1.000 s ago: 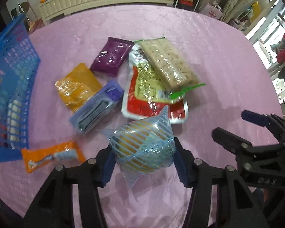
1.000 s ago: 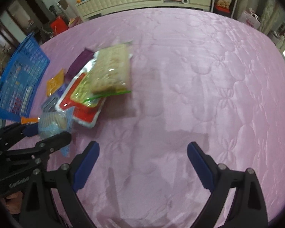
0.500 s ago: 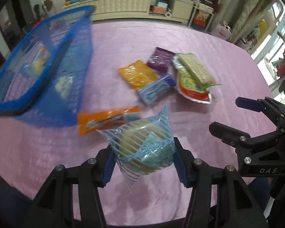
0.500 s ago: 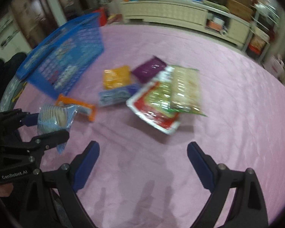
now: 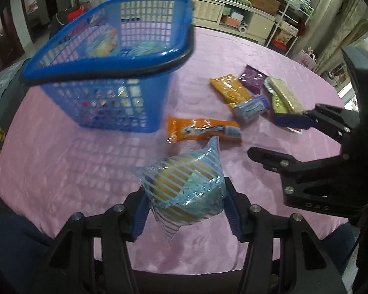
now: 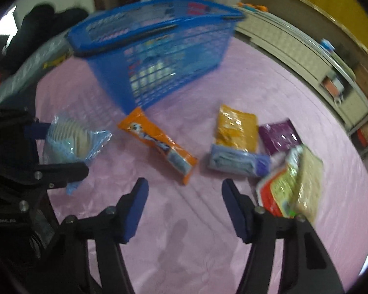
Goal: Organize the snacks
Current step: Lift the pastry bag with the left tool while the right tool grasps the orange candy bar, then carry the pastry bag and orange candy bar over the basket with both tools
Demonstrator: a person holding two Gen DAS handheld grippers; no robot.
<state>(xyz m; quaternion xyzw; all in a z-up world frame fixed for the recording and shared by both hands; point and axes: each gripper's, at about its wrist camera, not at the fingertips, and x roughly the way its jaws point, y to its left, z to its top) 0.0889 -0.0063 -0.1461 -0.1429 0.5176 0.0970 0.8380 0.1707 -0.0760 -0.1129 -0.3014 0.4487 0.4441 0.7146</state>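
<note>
Blue-striped clear wrapper around one round golden pastry (image 5: 186, 193): clenched between the pads of the left gripper (image 5: 184, 213), carried above the pink tablecloth (image 5: 61, 161), on the near side of the blue basket (image 5: 105, 73) and not yet over its rim. Right gripper (image 6: 184, 208): one, empty, jaws just narrowed but released, nothing between them, hovering over bare cloth on the side of the loose packets away from the basket. Basket: one, mesh-walled, upright on the cloth, with several packets visible through the mesh; their exact count cannot be told. Loose packets on the cloth, to the right of the basket: one long orange bar (image 6: 159, 144) nearest it; then one yellow-orange pouch (image 6: 235, 127), one lavender pack (image 6: 235, 161) touching the pouch's near end, one purple sachet (image 6: 279, 136), one red-and-green flat bag (image 6: 274, 191) and one cracker sleeve (image 6: 309, 176) lying on top of that bag. Six loose, one in hand. Progress, judged: begun but well short of finished, since the carried pastry and six more items await the basket.
</note>
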